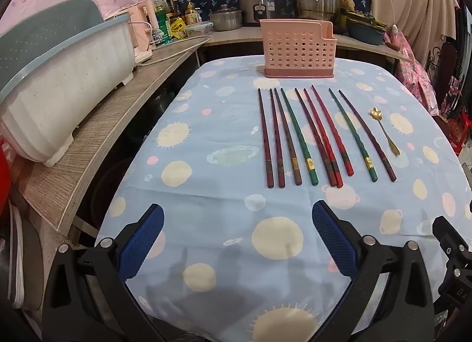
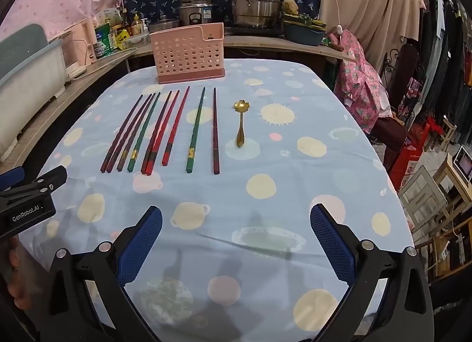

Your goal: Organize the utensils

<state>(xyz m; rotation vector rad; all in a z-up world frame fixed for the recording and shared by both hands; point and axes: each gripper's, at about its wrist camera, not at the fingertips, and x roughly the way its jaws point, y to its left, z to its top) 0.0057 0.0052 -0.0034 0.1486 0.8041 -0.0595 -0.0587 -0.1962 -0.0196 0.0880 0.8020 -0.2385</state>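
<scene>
Chopsticks (image 1: pixel 306 135), nine of them, lie in a row across the middle of the bench (image 1: pixel 224 182) in the left wrist view, thin ends toward the far edge, where a pink basket (image 1: pixel 298 48) stands upright. A small gold spoon (image 1: pixel 383 131) lies just beside the rightmost stick. The left claw (image 1: pixel 237 238) hovers over the near edge with its jaws wide apart and nothing between them.

From the right wrist view, the right claw (image 2: pixel 236 238) is likewise spread wide and empty above the near edge, well apart from the chopsticks (image 2: pixel 165 129), the spoon (image 2: pixel 241 123) and the basket (image 2: pixel 188 53).

Several sticks on the left of the row lie touching or nearly so; closing on one there would likely drag or pinch its neighbour too. Thin, round sticks may also roll or slip on the loose cloth, and a careless drop could tip the light basket.
</scene>
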